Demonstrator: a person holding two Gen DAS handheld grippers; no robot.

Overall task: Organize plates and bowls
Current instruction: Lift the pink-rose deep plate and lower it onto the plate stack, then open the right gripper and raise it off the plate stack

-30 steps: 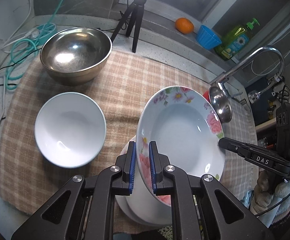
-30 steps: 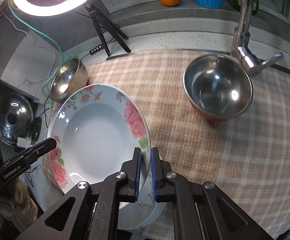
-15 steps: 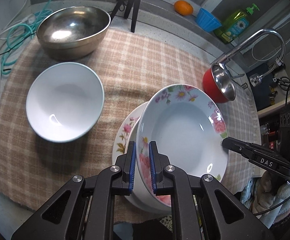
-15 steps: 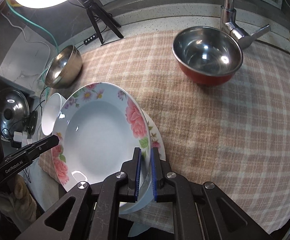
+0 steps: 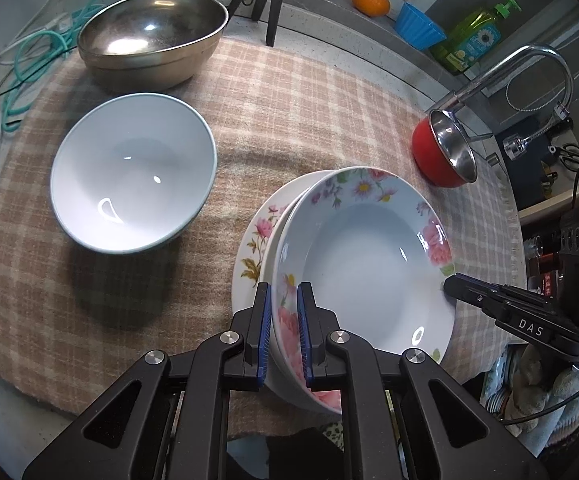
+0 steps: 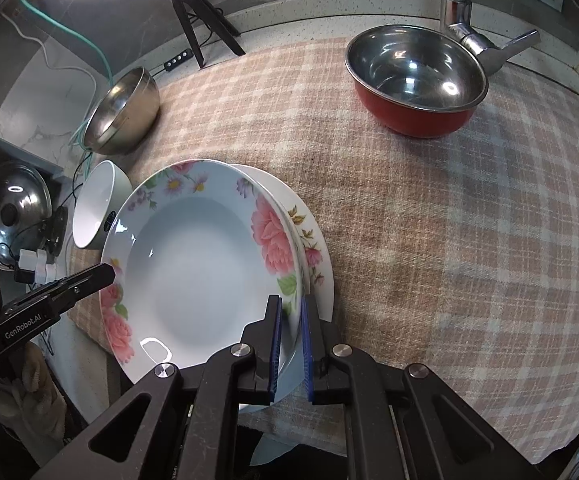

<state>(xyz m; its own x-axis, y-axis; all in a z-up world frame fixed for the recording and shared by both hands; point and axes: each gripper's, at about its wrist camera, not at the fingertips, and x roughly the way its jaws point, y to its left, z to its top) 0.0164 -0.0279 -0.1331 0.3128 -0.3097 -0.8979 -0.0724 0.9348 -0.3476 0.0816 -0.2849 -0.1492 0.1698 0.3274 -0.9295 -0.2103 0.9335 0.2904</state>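
Left hand-held gripper [image 5: 283,332] and right hand-held gripper [image 6: 290,346] both clamp the floral deep plate [image 5: 363,264] at opposite rims, right above the flat plate [image 5: 255,240] on the desk [image 6: 449,240]. I'd lower level, centre it, release both together.

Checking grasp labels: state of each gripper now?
Left gripper: shut on the floral plate rim.
Right gripper: shut on the same plate's opposite rim.

On the cloth [image 5: 329,112], stacked plates [image 5: 369,256] sit at the near edge, a bowl [image 5: 129,172] to their left, another bowl [image 5: 153,32] at the far-left corner.
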